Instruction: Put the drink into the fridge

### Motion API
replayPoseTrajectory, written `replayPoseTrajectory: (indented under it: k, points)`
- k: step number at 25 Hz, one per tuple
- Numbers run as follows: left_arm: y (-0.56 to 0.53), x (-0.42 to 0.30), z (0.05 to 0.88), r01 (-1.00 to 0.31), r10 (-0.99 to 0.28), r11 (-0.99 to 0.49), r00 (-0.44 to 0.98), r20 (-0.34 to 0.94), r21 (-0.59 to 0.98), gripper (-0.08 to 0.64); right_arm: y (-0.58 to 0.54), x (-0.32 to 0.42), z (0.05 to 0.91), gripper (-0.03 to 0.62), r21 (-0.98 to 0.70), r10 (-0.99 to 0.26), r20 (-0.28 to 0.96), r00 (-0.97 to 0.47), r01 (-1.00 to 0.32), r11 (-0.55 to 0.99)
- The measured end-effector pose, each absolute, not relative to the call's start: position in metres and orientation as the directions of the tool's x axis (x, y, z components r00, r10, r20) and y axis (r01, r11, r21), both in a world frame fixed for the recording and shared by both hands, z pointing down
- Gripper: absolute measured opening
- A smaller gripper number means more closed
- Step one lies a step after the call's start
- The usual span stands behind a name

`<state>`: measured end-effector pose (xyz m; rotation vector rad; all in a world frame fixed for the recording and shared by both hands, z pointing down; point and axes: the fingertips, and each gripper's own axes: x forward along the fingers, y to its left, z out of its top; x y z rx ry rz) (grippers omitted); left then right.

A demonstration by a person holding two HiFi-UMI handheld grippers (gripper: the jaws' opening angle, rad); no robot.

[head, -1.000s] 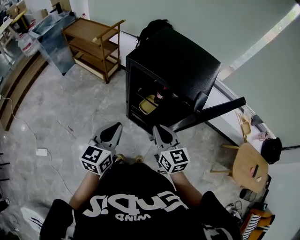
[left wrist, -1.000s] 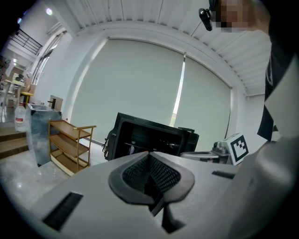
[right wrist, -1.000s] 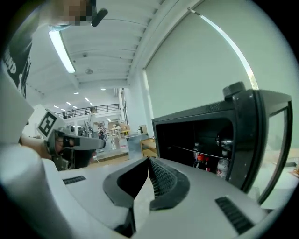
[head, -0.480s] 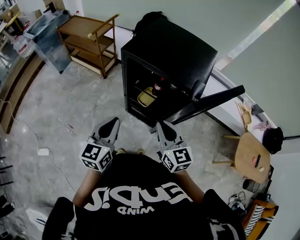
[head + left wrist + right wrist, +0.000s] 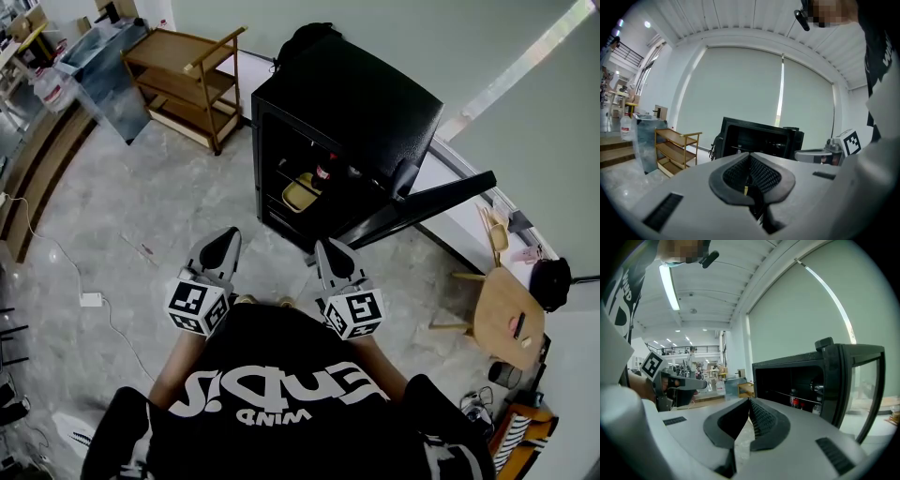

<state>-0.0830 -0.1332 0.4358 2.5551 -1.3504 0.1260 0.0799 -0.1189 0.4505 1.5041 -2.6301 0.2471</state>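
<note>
Here, left gripper (image 5: 225, 242) and right gripper (image 5: 328, 250) are pressed shut, empty; the drink (image 5: 323, 172) shelved in the fridge (image 5: 375, 103) looks light and slippery, best gripped mid-body.

Bright even daylight, sharp focus, soft shadows — fisheye-bent edges, dark vignetted corners

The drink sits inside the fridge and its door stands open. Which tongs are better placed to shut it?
Right, probably: the right tongs lie nearer the open black fridge door, which swings out on that side. The left tongs sit farther off. Both are shut and empty.
</note>
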Motion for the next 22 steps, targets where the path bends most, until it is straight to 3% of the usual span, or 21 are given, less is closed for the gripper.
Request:
replayPoseTrajectory:
  k: [22]
  points:
    - [-0.1318, -0.0846, 0.4367, -0.819, -0.795, -0.545, 0.573, 0.200, 0.181, 0.008, -0.1201, 0.0778, 0.4545, 0.026, -0.093, -0.836, 0.175, -0.519, -0.854, 0.511]
